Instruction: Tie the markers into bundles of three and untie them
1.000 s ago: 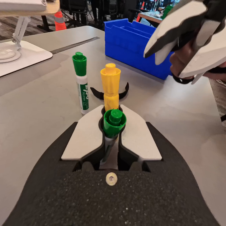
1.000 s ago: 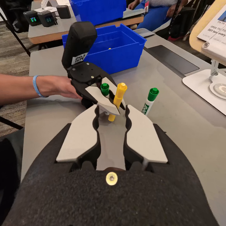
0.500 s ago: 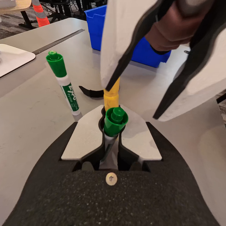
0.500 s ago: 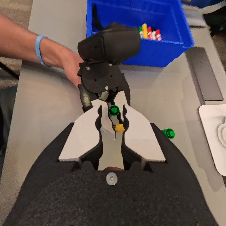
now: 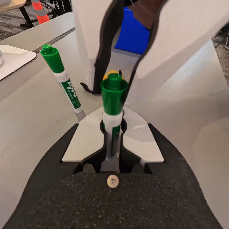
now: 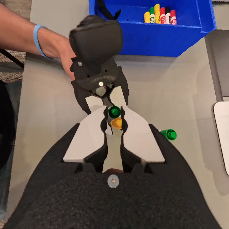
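Left gripper [image 5: 113,123]: clamped on an upright green marker [image 5: 112,97], white barrel with a printed label.
Right gripper [image 6: 113,119]: part open, straddling both caps from above, holding nothing.
Yellow marker [image 6: 116,123]: right behind the green one.
Spare green marker [image 5: 61,78]: standing on the tabletop [image 5: 31,117].
Blue bin [image 6: 154,39]: more markers inside.

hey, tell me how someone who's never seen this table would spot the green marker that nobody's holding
Start at the blue bin at the far side of the grey table, then come toward the white pad on the right. The free green marker stands upright and alone there; the other green marker is clamped in the left gripper beside a yellow marker.
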The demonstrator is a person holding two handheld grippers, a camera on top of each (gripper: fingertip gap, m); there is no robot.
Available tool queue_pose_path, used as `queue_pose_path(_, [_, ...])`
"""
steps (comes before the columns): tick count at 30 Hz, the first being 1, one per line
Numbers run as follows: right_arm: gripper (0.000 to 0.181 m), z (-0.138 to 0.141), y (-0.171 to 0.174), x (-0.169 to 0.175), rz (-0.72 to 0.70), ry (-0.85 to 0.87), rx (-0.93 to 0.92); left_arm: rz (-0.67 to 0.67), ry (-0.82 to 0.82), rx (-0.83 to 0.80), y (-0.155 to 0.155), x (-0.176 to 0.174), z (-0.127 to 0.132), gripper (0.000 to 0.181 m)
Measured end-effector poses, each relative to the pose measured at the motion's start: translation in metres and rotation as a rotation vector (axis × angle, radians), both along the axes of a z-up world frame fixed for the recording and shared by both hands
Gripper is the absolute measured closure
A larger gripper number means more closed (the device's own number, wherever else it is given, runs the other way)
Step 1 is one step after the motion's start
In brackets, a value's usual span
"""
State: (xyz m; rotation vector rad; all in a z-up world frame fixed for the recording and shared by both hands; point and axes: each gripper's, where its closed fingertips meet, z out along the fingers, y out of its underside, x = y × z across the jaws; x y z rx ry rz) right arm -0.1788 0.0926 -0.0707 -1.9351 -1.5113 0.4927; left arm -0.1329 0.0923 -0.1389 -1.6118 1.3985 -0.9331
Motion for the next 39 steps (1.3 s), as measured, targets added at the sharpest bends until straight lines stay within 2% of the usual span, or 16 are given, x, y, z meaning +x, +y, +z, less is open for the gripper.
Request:
queue_pose_path(7, [0.163, 0.011, 0.000, 0.012, -0.024, 0.023, -0.015, -0.004, -0.013, 0.007, 0.000, -0.003, 0.006, 0.162])
queue_pose_path(12, [0.163, 0.004, 0.000, 0.010, -0.006, -0.037, -0.021, -0.004, 0.053, 0.046, -0.001, -0.003, -0.001, 0.162])
queue_pose_path(19, [0.162, 0.003, 0.004, 0.016, -0.019, -0.068, -0.005, 0.024, 0.065, 0.024, 0.002, -0.005, 0.001, 0.162])
queue_pose_path(24, [0.163, 0.005, 0.004, 0.021, -0.043, -0.025, 0.003, 0.011, 0.051, -0.015, 0.001, -0.005, 0.005, 0.162])
queue_pose_path(30, [0.164, -0.002, 0.001, 0.028, -0.032, -0.091, 0.017, -0.003, 0.145, 0.007, -0.001, -0.008, 0.000, 0.162])
queue_pose_path(35, [0.164, -0.007, 0.000, 0.035, -0.036, -0.137, 0.006, 0.007, 0.159, 0.042, 0.002, -0.012, 0.005, 0.162])
queue_pose_path(39, [0.165, -0.018, -0.002, 0.037, -0.031, -0.155, -0.010, -0.003, 0.257, 0.078, 0.001, -0.018, -0.003, 0.162])
